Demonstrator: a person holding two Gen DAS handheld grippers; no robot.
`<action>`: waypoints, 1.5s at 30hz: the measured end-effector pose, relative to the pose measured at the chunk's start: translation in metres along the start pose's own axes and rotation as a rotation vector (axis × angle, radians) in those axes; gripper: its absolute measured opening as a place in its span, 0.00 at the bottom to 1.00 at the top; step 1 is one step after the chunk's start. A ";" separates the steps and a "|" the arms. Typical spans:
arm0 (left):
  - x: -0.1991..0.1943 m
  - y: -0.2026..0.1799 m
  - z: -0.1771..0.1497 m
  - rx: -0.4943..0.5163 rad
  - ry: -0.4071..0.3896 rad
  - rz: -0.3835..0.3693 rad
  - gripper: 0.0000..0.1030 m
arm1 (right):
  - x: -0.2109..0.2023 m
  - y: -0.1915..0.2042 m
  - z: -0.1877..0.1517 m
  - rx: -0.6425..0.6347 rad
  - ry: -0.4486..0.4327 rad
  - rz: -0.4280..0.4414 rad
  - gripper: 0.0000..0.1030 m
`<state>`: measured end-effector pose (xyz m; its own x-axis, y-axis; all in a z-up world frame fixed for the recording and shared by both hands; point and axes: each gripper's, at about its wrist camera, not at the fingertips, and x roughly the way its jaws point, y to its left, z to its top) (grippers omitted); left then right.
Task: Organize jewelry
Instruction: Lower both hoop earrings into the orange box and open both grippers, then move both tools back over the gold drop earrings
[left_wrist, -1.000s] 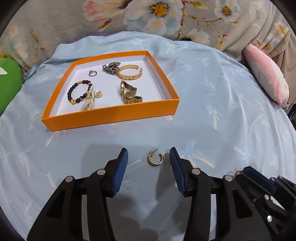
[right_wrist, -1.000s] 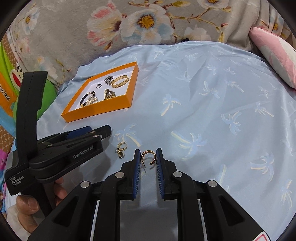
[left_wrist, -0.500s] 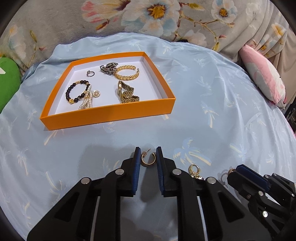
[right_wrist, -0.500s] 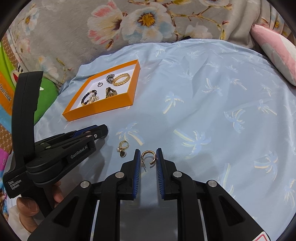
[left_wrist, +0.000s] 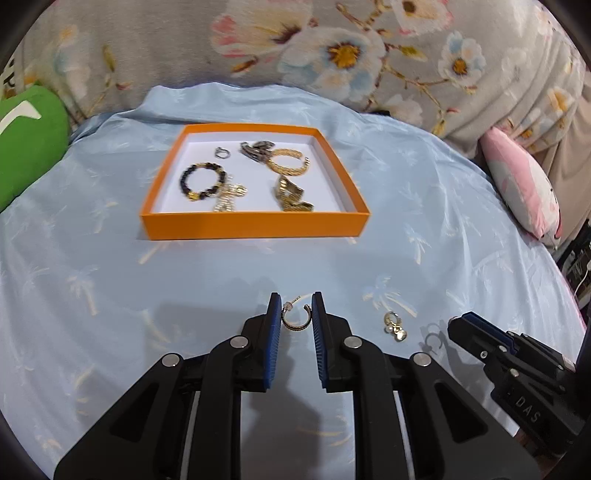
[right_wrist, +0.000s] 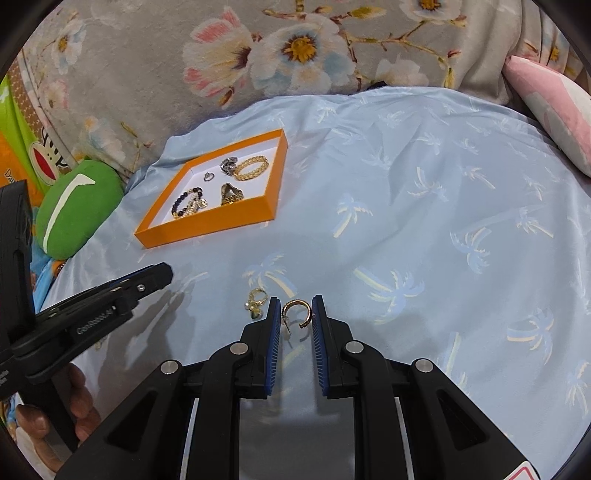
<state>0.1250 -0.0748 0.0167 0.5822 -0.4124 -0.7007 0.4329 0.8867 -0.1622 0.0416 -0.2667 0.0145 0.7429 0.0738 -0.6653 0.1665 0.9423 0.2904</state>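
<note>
Above blue cloth (left_wrist: 110, 295), each tongs' pads pinch one gold hoop earring (left_wrist: 295, 320).

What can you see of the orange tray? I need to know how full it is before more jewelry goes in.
The orange tray is a shallow rectangular box, apparently cardboard, with orange walls and a white floor. It lies flat and open on the light blue cloth, apart from both grippers. Inside lie a dark beaded bracelet, a pale pearl-like piece beside it, a small silver ring, a grey metal piece, a gold open bangle and a gold link band. Bare floor shows between them.
</note>
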 end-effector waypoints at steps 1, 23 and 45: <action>-0.003 0.005 0.002 -0.014 -0.004 -0.001 0.16 | 0.000 0.003 0.005 -0.009 -0.003 0.014 0.15; 0.093 0.064 0.161 -0.041 -0.039 0.038 0.16 | 0.141 0.056 0.145 -0.116 0.022 0.110 0.15; -0.001 0.085 0.113 -0.089 -0.181 0.108 0.60 | 0.042 0.030 0.101 -0.111 -0.111 0.069 0.36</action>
<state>0.2391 -0.0228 0.0823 0.7393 -0.3377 -0.5826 0.3036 0.9394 -0.1592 0.1433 -0.2682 0.0652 0.8180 0.1089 -0.5649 0.0447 0.9669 0.2511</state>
